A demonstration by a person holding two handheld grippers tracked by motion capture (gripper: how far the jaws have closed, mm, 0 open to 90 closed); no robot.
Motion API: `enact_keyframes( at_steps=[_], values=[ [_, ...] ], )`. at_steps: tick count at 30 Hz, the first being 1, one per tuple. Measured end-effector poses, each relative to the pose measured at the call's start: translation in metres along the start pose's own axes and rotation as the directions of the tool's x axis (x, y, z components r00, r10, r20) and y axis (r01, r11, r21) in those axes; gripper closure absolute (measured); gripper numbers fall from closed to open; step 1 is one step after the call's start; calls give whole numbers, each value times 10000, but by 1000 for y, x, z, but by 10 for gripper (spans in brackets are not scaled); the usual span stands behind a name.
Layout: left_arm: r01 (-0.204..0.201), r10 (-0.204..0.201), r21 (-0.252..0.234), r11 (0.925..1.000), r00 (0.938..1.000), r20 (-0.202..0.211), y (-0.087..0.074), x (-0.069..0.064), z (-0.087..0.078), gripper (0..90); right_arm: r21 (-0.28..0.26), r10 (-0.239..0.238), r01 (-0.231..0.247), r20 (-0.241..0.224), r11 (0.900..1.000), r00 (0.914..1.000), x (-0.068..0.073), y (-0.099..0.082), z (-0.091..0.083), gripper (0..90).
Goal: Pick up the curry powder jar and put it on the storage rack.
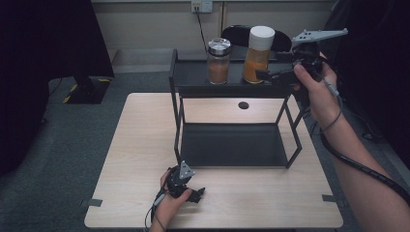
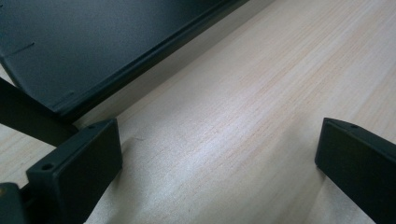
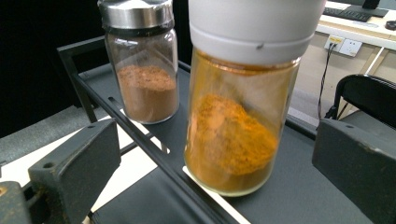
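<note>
A black two-tier rack (image 1: pixel 193 79) stands on the wooden table (image 1: pixel 140 145). On its top shelf a white-lidded glass jar of orange powder (image 1: pixel 258 55) (image 3: pixel 238 130) stands upright, with a silver-lidded jar of brown powder (image 1: pixel 218 63) (image 3: pixel 147 84) to its left. My right gripper (image 1: pixel 268 73) (image 3: pixel 217 158) is level with the top shelf, open, its jaws standing either side of the white-lidded jar with gaps on both sides. My left gripper (image 1: pixel 196 193) (image 2: pixel 219 158) rests open on the table in front of the rack, nothing between its jaws.
The rack's lower shelf (image 1: pixel 232 145) (image 2: pixel 70 46) is bare, and one rack leg (image 2: pixel 28 121) passes close to my left gripper. A round cable hole (image 1: pixel 243 105) sits at the table's back. A black chair (image 3: pixel 369 98) and a wall socket (image 1: pixel 201 6) lie beyond the table.
</note>
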State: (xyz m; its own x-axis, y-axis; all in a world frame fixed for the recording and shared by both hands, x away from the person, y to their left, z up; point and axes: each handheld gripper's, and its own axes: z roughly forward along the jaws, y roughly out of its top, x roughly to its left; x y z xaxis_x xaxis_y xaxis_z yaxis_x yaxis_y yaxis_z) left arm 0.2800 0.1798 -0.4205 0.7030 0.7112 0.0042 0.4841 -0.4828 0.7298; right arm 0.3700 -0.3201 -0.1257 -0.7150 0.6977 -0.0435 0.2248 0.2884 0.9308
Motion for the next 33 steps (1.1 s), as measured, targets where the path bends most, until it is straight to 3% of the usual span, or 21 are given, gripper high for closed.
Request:
enact_keyframes(
  at_steps=[17, 33],
  values=[
    [3, -3, -8, 10000, 10000, -2, 0, 0, 0, 0, 57, -87, 89, -258, 9999, 9996, 5, -20, -5, 7],
    [6, -6, -10, 10000, 10000, -4, 0, 0, 0, 0, 16, 26, -25, -842, 10000, 9964, 10, -49, -8, 10]
  ],
)
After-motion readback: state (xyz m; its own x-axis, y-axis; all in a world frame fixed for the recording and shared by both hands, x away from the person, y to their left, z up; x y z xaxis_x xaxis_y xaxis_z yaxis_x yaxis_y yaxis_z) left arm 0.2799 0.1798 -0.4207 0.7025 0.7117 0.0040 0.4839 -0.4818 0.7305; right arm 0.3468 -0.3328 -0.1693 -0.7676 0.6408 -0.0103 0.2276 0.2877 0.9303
